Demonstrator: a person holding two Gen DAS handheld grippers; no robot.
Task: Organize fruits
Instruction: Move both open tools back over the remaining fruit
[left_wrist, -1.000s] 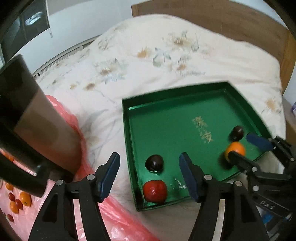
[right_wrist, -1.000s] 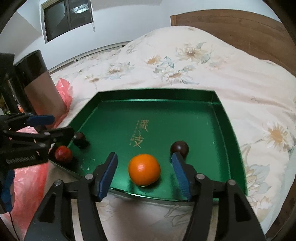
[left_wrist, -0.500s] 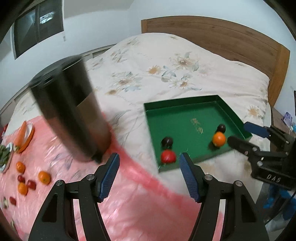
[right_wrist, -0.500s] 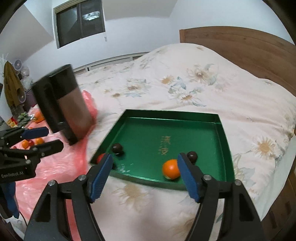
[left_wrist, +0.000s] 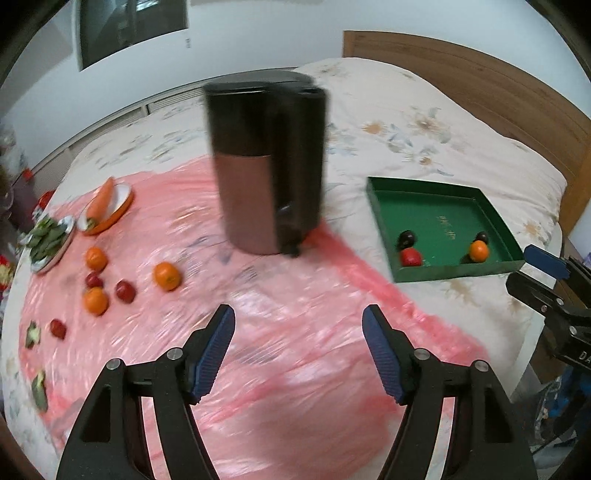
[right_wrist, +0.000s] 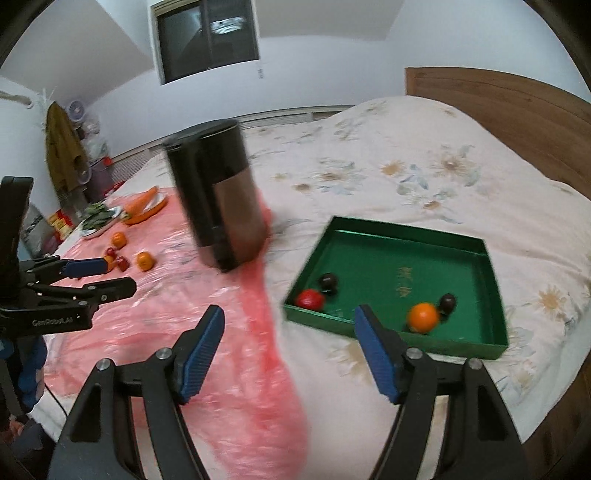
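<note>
Both grippers hang above the bed and hold nothing. The left gripper (left_wrist: 298, 354) has just been opening its blue jaws, with only the pink plastic sheet (left_wrist: 280, 314) under the gap. The right gripper (right_wrist: 289, 345) has its jaws spread as wide as they go.

The flat green tray (right_wrist: 491, 258) sits near the bed's side edge, on the flowered cream blanket (right_wrist: 388, 177). Inside it, by the near wall, lie a red round fruit (right_wrist: 310, 299) touching a dark round fruit (right_wrist: 328, 281), and an orange (right_wrist: 423, 316) beside another dark fruit (right_wrist: 447, 302).

A tall black and brown can (left_wrist: 267, 162) stands at the sheet's edge. More oranges and small red fruits, maybe tomatoes, lie loose on the sheet's far side (left_wrist: 110, 284).
</note>
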